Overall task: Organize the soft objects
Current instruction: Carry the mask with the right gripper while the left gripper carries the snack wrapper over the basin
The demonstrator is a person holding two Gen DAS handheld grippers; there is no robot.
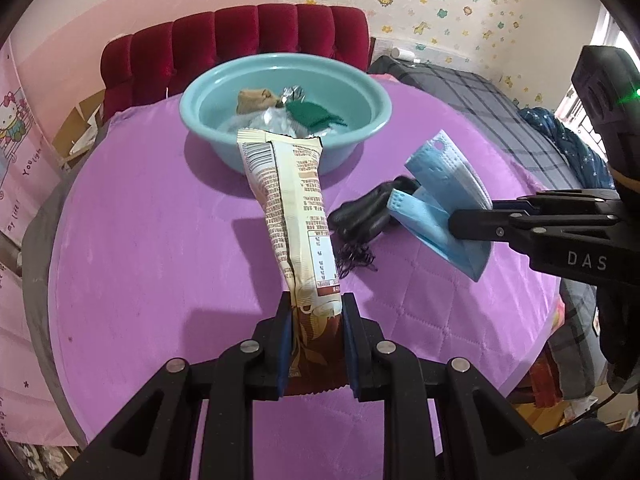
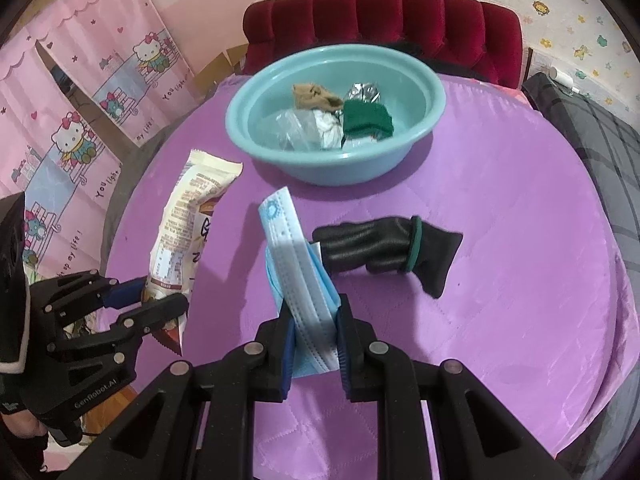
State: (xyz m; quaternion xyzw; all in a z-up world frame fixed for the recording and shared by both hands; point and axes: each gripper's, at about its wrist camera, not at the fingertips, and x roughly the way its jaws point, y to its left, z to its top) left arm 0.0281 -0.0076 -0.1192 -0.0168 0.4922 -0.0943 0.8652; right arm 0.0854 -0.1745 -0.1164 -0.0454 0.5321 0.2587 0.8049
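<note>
Two grippers, both clamped. Left gripper (image 1: 316,312) pinches one long cream snack wrapper (image 1: 294,216) by its brown end; the wrapper sticks up and forward, its far end overlapping the basin rim in this view. Right gripper (image 2: 314,320) is closed on one folded blue face mask (image 2: 296,264), held up off the purple quilted cover (image 2: 500,280).

One black glove (image 2: 384,250) with a green cuff band lies flat on the cover, just beyond the mask, between the grippers and the basin.

One teal basin (image 2: 424,148) sits at the far side of the cover, in front of a red tufted headboard (image 2: 380,12). Inside: one tan sock (image 2: 316,98), one green cloth (image 2: 368,120), one crumpled silver foil piece (image 2: 362,92), clear plastic (image 2: 294,128) and something white (image 2: 330,130), exact item unclear.

Right wrist view shows the glove whole and the basin contents plainly, plus the left gripper at the left edge with the wrapper. Left wrist view hides part of the glove behind the wrapper and mask, but shows the right gripper from the side and a dark plaid blanket (image 1: 520,120) at right.
</note>
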